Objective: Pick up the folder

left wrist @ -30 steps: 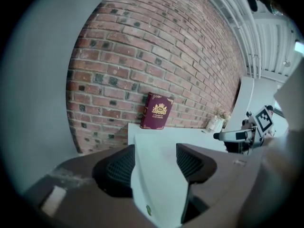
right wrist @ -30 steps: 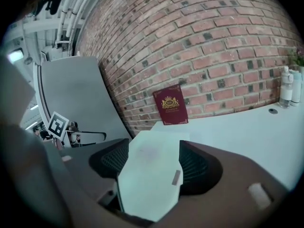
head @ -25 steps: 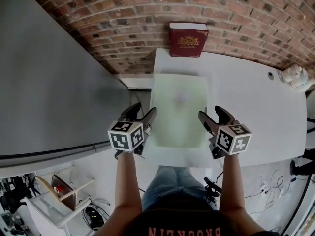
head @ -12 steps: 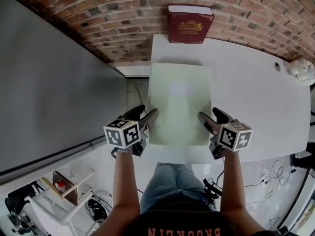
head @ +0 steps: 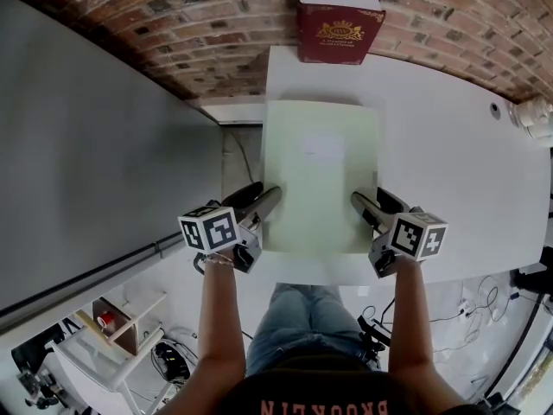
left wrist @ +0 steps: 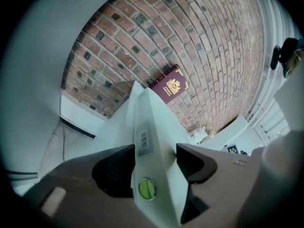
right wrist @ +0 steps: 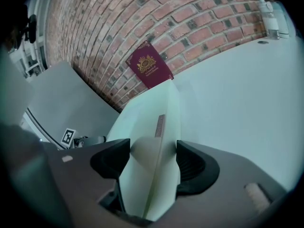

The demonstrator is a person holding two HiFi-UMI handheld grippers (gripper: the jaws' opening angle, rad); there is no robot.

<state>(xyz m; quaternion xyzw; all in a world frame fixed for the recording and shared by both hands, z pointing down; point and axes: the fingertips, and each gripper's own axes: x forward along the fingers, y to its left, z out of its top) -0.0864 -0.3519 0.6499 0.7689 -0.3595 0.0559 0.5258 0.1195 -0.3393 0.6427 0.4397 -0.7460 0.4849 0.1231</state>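
A pale green folder (head: pixel 320 175) lies flat over the left part of the white table (head: pixel 449 171). My left gripper (head: pixel 259 195) is at its near left edge and my right gripper (head: pixel 371 201) at its near right edge. In the left gripper view the folder's edge (left wrist: pixel 152 127), with a barcode label and a green button, runs between the wide jaws of the left gripper (left wrist: pixel 154 156). The right gripper view shows the folder (right wrist: pixel 147 122) between the jaws of the right gripper (right wrist: pixel 152 151), which are closing. I see no pad pressing on either side.
A dark red book (head: pixel 340 28) stands against the brick wall at the table's far edge. A white bottle (head: pixel 536 115) sits at the far right. A grey panel (head: pixel 86 145) rises on the left, close to the left gripper. A shelf with clutter (head: pixel 112 327) stands on the floor below.
Both grippers have sunk and rolled. Their fingers now reach along the folder's two side edges. The folder itself lies in the same place on the table.
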